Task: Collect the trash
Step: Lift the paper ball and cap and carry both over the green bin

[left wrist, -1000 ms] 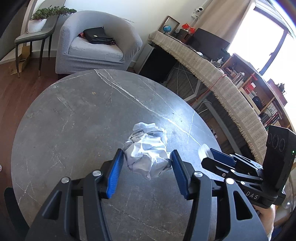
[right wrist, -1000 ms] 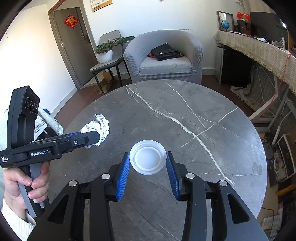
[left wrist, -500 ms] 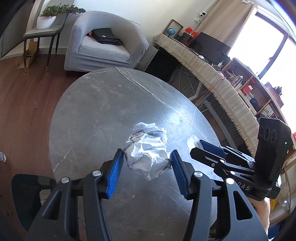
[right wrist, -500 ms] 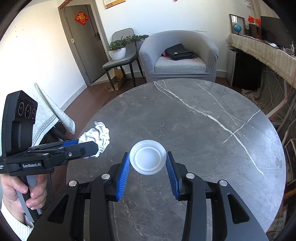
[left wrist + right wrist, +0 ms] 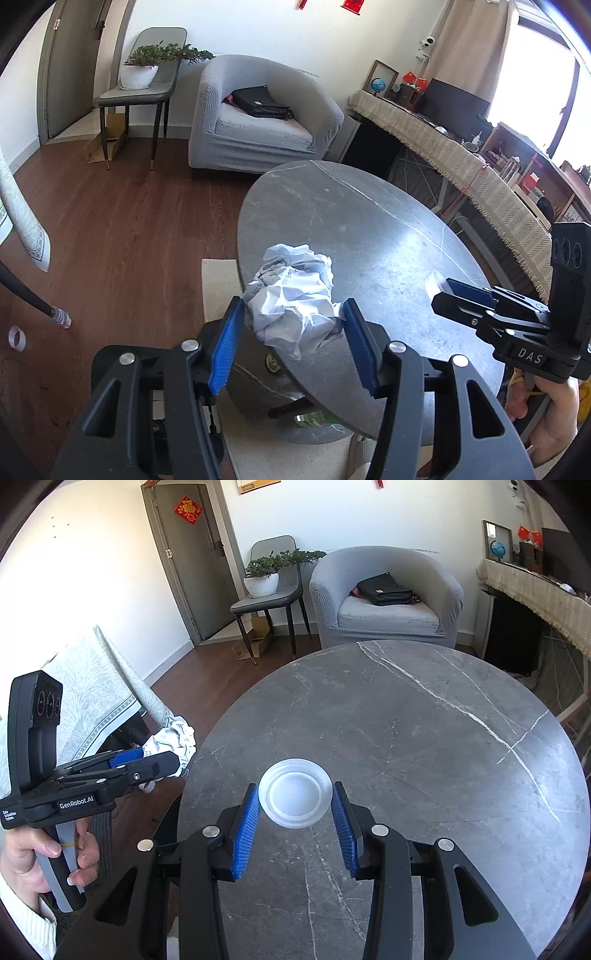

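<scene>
- The crumpled paper ball [image 5: 295, 295] sits pinched between the blue pads of my left gripper [image 5: 293, 339], lifted clear of the table and hanging over its near-left edge, with wood floor [image 5: 122, 236] and a pale rug [image 5: 218, 284] below it.
- The white plastic lid [image 5: 294, 798] is clamped flat-side up between the pads of my right gripper [image 5: 295, 823], held above the grey marble table [image 5: 424, 746].
- Both grippers squeeze their loads from either side; neither pair of jaws stands free.
- In the right wrist view my left gripper shows at the left beyond the table's rim, my left hand [image 5: 40, 853] wrapped around its handle, a white sleeve at the wrist.
- In the left wrist view my right gripper [image 5: 454, 295] reaches in from the right over the tabletop; the lid there is only a pale sliver, so I can hardly make it out.
- Under the table something green and glassy shows, perhaps a bottle; I cannot tell.
- Farther off stands a grey armchair [image 5: 384, 602] with a black bag [image 5: 384, 589] on its seat, and beside it a chair bearing a potted plant [image 5: 266, 572].
- A patterned cloth [image 5: 92, 705] hangs off furniture at the left.
</scene>
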`<state>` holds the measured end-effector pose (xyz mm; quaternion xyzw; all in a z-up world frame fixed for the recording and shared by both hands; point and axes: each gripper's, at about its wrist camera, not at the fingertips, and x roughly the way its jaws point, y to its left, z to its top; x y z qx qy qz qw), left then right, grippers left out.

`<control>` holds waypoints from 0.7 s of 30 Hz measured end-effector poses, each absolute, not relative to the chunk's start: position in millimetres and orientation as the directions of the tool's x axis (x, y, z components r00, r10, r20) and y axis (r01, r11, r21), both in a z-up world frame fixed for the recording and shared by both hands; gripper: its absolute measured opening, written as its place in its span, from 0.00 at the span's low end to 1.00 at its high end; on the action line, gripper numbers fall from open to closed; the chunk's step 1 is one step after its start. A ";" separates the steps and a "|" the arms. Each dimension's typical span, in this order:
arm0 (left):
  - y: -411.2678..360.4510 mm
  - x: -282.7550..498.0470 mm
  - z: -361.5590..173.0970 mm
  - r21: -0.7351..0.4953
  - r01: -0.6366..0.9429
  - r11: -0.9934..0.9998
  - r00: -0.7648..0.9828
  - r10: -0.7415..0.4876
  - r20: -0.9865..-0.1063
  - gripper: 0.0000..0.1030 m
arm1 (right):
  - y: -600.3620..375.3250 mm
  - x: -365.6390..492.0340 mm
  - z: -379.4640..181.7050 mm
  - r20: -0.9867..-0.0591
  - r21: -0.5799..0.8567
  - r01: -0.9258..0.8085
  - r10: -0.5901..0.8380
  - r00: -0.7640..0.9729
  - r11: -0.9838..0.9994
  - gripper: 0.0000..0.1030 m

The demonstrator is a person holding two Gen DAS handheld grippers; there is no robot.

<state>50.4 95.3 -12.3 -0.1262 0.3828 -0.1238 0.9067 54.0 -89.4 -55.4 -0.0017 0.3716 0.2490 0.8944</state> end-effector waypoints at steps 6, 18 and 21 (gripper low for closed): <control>123.9 38.9 -16.9 -0.281 0.075 0.957 0.690 -0.253 -0.678 0.55 | -65.1 47.1 -57.8 -0.669 0.174 -0.483 0.463 0.582 0.858 0.39; 170.7 35.4 -65.7 -0.191 -0.009 0.981 0.596 -0.148 -0.789 0.54 | -9.9 48.5 -67.7 -0.689 0.167 -0.560 0.502 0.523 0.812 0.39; 173.8 32.2 -74.8 -0.166 -0.006 0.986 0.575 -0.133 -0.808 0.54 | 3.6 48.1 -69.8 -0.692 0.168 -0.572 0.509 0.512 0.803 0.39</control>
